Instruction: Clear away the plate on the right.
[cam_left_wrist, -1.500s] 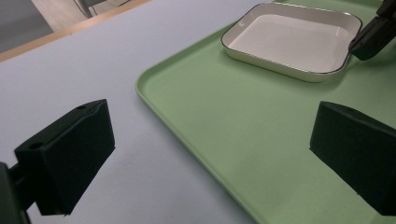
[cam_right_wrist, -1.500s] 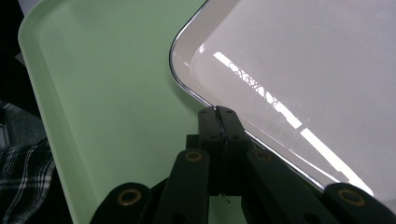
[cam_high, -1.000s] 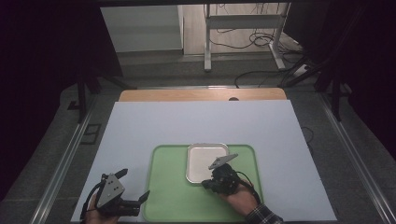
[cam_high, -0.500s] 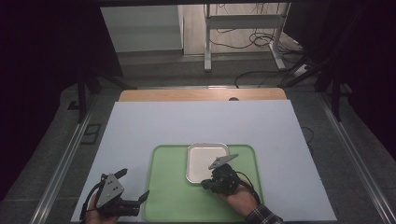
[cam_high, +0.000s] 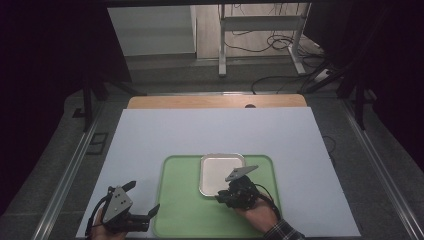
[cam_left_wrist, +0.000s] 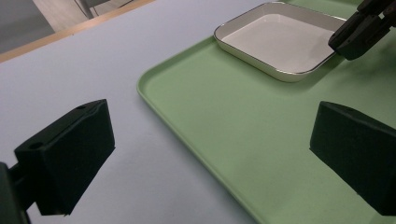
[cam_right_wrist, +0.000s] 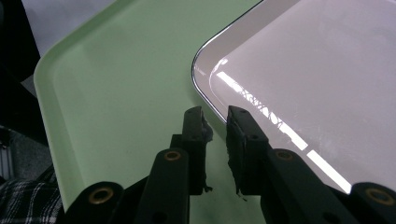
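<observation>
1. Where the table's near edge meets the person's side, the left gripper (cam_high: 131, 207) rests in a hand at the lower left of the high view, its jaws spread wide and holding nothing.
2. In the left gripper view, those two black jaws stand far apart, one over the pale blue table cover (cam_left_wrist: 84, 65) and the other over the green tray (cam_left_wrist: 224, 121).
3. To the right of it in the high view, the right gripper (cam_high: 220, 196) is held in a hand with a plaid cuff (cam_high: 285, 233) showing at the wrist.
4. Its jaws are nearly closed, with only a narrow gap between them, and they grip nothing.
5. In the right gripper view, the jaw tips sit over the tray floor right at the near rim of the white rectangular dish (cam_right_wrist: 327, 93); whether one tip touches the rim cannot be told.
6. The dish lies flat on the tray's farther half, empty and glossy, with a thin dark edge.
7. The green tray lies on the table cover near the front edge, roughly centred.
8. Beyond the cover, a strip of wooden tabletop (cam_high: 215, 101) shows.
</observation>
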